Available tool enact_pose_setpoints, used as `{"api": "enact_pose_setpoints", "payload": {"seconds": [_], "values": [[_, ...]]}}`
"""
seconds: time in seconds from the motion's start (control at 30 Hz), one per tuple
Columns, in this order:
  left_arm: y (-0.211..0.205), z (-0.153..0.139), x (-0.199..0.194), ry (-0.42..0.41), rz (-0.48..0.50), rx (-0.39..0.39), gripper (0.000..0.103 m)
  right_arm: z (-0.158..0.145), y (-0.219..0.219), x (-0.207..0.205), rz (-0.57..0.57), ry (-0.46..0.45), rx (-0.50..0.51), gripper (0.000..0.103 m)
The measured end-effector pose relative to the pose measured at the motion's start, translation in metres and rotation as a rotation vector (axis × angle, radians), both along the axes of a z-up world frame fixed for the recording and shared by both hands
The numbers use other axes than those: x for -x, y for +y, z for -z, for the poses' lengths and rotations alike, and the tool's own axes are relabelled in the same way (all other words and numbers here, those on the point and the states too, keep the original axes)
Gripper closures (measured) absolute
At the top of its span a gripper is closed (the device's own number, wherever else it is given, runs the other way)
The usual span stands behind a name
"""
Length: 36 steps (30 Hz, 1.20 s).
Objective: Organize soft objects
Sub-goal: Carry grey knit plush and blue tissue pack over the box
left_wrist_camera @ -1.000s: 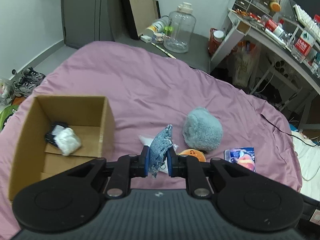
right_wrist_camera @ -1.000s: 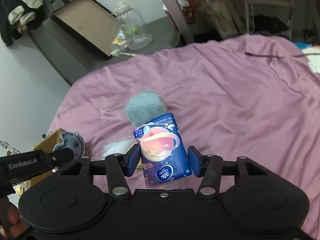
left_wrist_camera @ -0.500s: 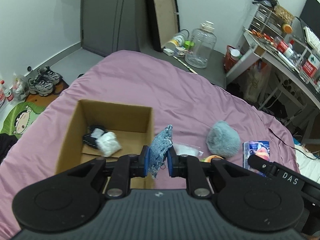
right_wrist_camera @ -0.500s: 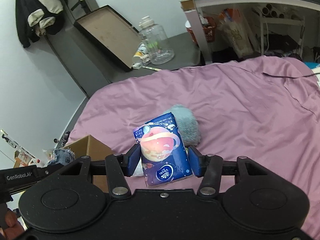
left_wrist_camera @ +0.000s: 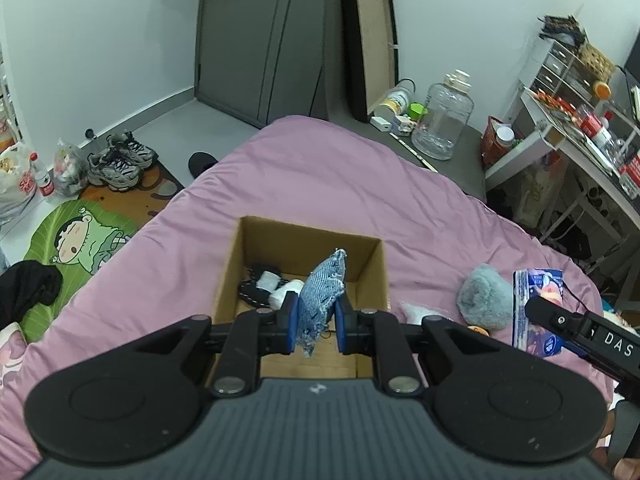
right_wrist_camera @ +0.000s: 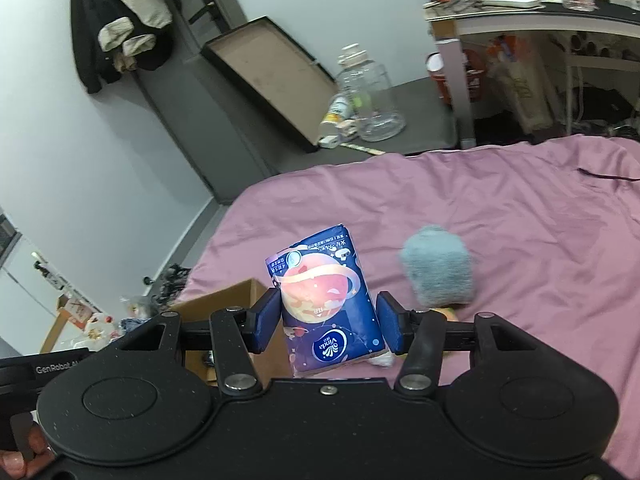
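A: What is my left gripper (left_wrist_camera: 316, 326) doing?

B: Its blue fingers (left_wrist_camera: 291, 326) are clenched on a frayed denim pouch (left_wrist_camera: 322, 294), which stands upright between them. I see it held above the open cardboard box (left_wrist_camera: 234, 256) that sits on the purple bed sheet (left_wrist_camera: 340, 176). Inside the box, at the far left of its floor, lie a black item and a white soft bundle (left_wrist_camera: 280, 290), touching each other.

A: And my right gripper (right_wrist_camera: 328, 322)?

B: It is grasping a blue Vinda tissue pack (right_wrist_camera: 326, 300) with a planet print, gripped at its lower half and leaning a little to the left. In my left wrist view the same pack shows at the right, held above the sheet to the right of the box.

A: What remains on the bed?

B: A grey-blue fluffy plush (right_wrist_camera: 438, 272) lies on the sheet to the right of the box, just beyond the pack. Near it, a clear plastic bag (left_wrist_camera: 414, 310) with something white in it rests beside the box's right wall, and an orange object (left_wrist_camera: 478, 330) peeks out at the plush's near edge. I cannot tell what that orange thing is.
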<state>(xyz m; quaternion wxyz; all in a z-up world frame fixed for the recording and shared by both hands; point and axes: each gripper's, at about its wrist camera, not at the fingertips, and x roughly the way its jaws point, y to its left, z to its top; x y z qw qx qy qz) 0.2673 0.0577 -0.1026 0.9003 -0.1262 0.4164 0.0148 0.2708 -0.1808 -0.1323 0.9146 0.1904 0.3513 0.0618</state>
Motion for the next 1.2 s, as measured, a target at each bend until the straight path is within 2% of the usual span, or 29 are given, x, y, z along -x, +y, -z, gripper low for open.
{"api": "enact_pose_setpoints", "payload": {"seconds": [0.1,0.47,1.03,1.2], "values": [[0.01,0.001,0.001,0.002,-0.014,0.003,0.086,-0.002,0.009,-0.001,-0.032,-0.003,-0.028,0.051],[0.031,0.017,-0.01,0.039,-0.022,0.028,0.085,-0.007,0.046,-0.01,-0.09,-0.025,-0.032,0.051],[0.043,0.069,-0.04,0.139,-0.034,0.071,0.085,0.019,0.087,-0.036,-0.143,0.026,0.0,0.051],[0.047,0.08,-0.047,0.164,-0.042,0.086,0.082,0.026,0.096,-0.044,-0.155,0.033,0.007,0.051]]}}
